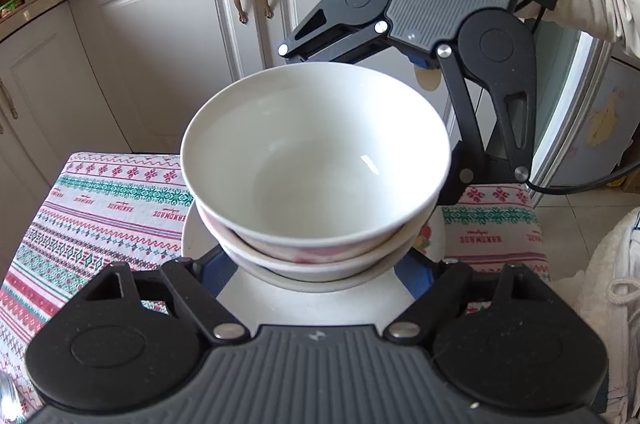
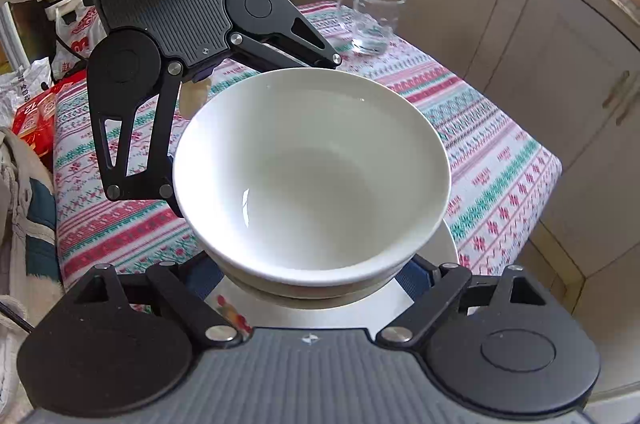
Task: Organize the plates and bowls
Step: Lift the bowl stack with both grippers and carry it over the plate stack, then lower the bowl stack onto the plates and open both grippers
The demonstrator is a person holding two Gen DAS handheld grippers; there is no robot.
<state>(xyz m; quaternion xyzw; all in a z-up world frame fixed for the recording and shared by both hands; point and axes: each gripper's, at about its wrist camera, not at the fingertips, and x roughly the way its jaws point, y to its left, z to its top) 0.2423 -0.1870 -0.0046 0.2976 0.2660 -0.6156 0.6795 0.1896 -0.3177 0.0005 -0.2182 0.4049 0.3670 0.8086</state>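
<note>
Stack of white bowls (image 1: pixel 316 160) nested inside each other, top one empty and glossy, the lower one showing a bit of red pattern, all sitting on a white plate (image 1: pixel 320 304) with a fruit print on its rim. The left gripper (image 1: pixel 316 276) and right gripper (image 2: pixel 316 280) face each other with fingers on opposite sides of the stack, though I can't tell if they're actually squeezing it. It's over the patterned-cloth counter (image 2: pixel 480 144), an empty glass mug (image 2: pixel 370 20) near the far edge.

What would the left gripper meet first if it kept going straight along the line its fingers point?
Most likely the near wall of the lower bowl, nested under the white bowl, which sits between the left gripper fingers. The fingertips are hidden, so depth and contact are uncertain.
</note>
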